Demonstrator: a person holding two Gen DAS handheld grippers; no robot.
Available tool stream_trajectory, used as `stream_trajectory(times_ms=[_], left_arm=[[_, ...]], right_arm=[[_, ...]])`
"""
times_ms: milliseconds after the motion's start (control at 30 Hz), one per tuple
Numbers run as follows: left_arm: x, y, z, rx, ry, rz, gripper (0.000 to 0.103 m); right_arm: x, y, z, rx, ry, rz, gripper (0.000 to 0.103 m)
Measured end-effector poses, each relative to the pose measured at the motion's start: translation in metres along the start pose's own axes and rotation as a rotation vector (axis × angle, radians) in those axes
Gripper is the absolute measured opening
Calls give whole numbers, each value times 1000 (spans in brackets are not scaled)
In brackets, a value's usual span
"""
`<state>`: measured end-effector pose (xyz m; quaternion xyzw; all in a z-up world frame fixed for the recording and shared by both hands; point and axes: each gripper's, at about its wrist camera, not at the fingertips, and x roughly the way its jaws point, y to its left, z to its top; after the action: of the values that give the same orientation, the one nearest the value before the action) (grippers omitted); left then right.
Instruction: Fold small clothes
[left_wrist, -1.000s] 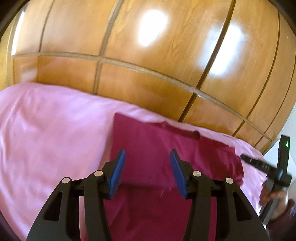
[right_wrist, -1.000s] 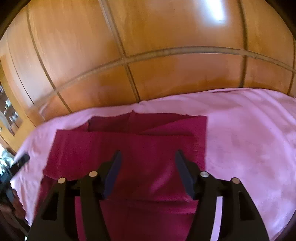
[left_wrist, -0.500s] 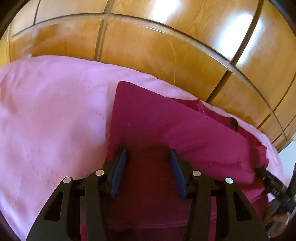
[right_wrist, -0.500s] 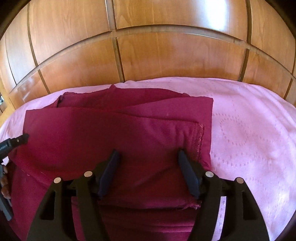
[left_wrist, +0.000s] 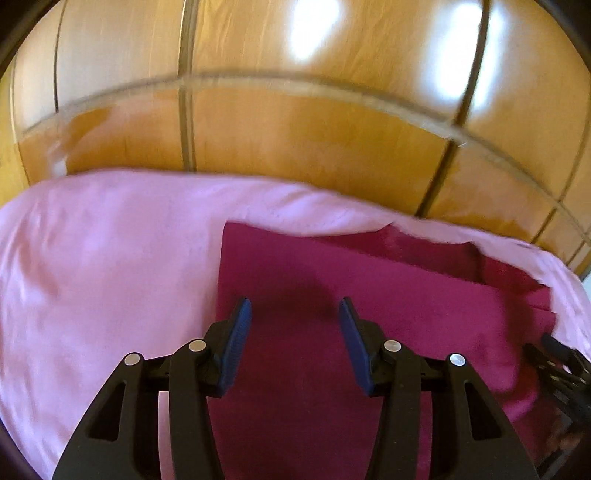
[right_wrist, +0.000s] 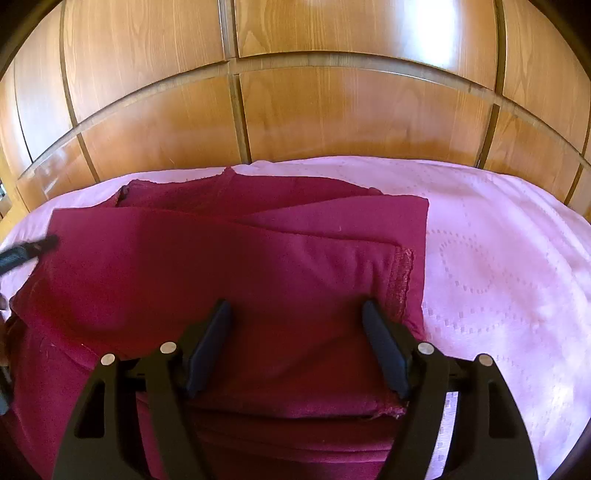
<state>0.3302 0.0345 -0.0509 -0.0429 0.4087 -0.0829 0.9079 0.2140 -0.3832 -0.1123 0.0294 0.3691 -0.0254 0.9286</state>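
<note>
Two grippers hover over one dark red garment (right_wrist: 229, 266) lying partly folded on a pink bedsheet (left_wrist: 110, 266), with a wooden panelled wall (right_wrist: 332, 110) behind the bed. Starting at the left, the sheet is bare up to the garment's straight left edge. The left gripper (left_wrist: 294, 317) sits just inside that edge, its blue-padded fingers (left_wrist: 236, 339) spread apart with nothing between them, only cloth below; whether the tips touch the fabric I cannot tell, and this view is blurred. Moving right, a top layer lies across the garment with a loose back layer poking out behind it near the wall. The right gripper (right_wrist: 297, 321) is also released, jaws wide and empty, poised over the near right part where a stitched hem (right_wrist: 400, 280) runs along the edge of the upper fold, and beyond it the patterned sheet continues to the right. My guess is that a fold was just laid down and the next one needs a fresh grasp. The risk is picking up only the top layer, which would peel the fold open, or catching the sheet along with the cloth at the edge. Uneven lifting by the two sides would likely skew the stack, and the ragged back layer may stay crooked.
</note>
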Motion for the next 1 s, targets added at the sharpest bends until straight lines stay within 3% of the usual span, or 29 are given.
stream_trajectory(times_ms=[67, 200, 333, 467, 533, 600, 700, 767, 1000], left_arm=[[22, 8, -6, -20, 37, -17, 49], [17, 11, -8, -30, 25, -26, 49], [-17, 2, -16, -7, 13, 12, 49], [-54, -5, -45, 55, -15, 7, 56], [-52, -11, -61, 123, 3, 62, 58], [-39, -5, -68, 94, 60, 58, 65], [-55, 7, -62, -1, 25, 45, 65], [-77, 8, -64, -11, -14, 35, 65], [-137, 5, -95, 30, -89, 28, 65]], right_arm=[[2, 1, 0, -1, 1, -1, 74], [2, -2, 1, 8, 2, 11, 75], [2, -3, 2, 11, 4, 15, 75], [2, -3, 2, 9, 6, 15, 75], [2, -1, 3, 0, 11, 6, 76], [1, 1, 4, -10, 19, -3, 77], [-7, 6, 6, -22, 37, -28, 85], [-16, 14, 4, -37, 48, -21, 99], [-66, 22, -20, -25, 51, 19, 100]])
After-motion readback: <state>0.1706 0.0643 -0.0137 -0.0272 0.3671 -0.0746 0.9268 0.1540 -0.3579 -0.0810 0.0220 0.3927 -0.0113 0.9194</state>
